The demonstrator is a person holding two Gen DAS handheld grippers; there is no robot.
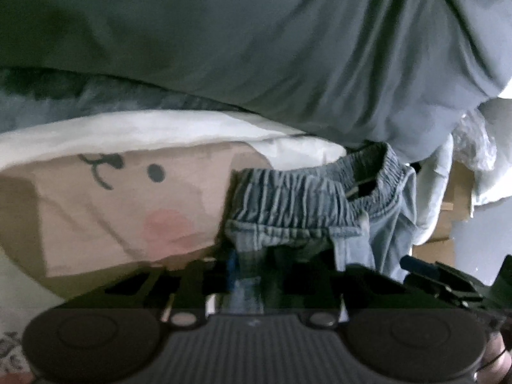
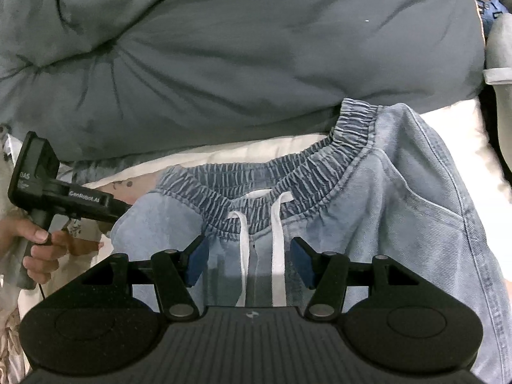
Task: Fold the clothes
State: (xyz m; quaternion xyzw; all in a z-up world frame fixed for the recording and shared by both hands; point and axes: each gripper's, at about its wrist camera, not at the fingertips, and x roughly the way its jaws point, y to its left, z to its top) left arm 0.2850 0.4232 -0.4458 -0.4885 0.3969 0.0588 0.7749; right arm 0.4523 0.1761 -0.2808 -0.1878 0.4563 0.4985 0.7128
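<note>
Jeans [image 2: 400, 198], pale denim with an elastic waistband [image 2: 288, 172] and white drawstring [image 2: 278, 240], are laid on a white bed sheet [image 2: 256, 150], waistband towards 12 o'clock. In the right wrist view the right gripper [image 2: 249, 260] is held spread, its pads either side of the drawstring, nothing pinched. At 9 o'clock the left gripper [image 1: 249, 272] is seen pressed onto the denim edge below the waistband; its fingers are dark and blurred, but cloth appears pinched. Judged step: securing the waist for the first fold. Next, the right pads would need to be closed on denim. Beyond lie a cartoon-face pillow [image 1: 128, 208] and a grey duvet [image 2: 240, 48]; cardboard boxes [image 1: 448, 217] at 3 o'clock.
</note>
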